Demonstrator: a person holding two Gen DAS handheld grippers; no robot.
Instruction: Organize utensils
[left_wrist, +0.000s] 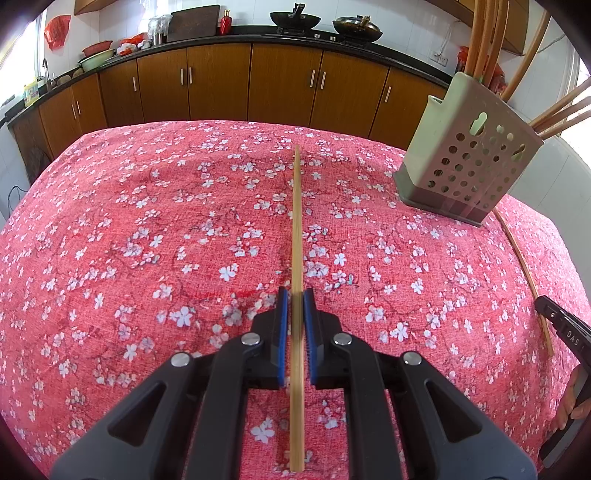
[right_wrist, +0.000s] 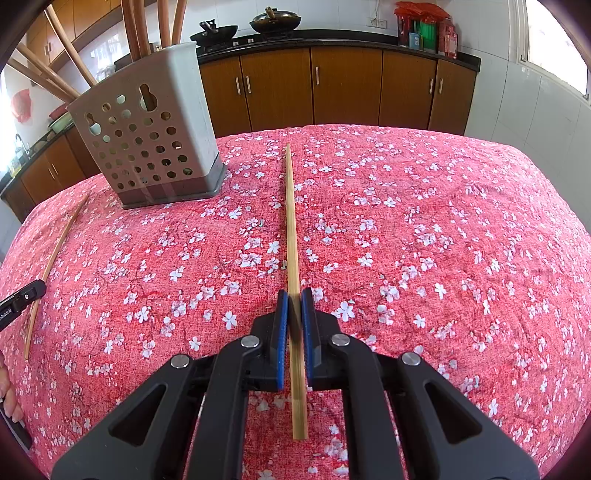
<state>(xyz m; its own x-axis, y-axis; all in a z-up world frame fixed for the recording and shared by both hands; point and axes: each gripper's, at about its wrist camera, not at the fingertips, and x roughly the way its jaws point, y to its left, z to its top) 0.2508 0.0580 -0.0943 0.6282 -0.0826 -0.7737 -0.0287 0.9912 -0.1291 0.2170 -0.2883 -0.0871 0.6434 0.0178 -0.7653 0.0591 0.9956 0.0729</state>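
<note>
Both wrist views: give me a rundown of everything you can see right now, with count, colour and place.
chopsticks in the jaws: two, pale bamboo, one in the left gripper, one in the right, each pointing forward over the cloth.
utensil holder: one, grey, perforated, at the far side of the table between the two grippers.
chopsticks in the holder: several, reddish-brown, standing or leaning out of the top.
tablecloth: one, red with white blossoms, covering the table.
cabinets: a row, brown, behind the table.
woks: two, black, on the counter.
left gripper: black, blue pads, shut on a chopstick.
right gripper: same, shut on a chopstick.
</note>
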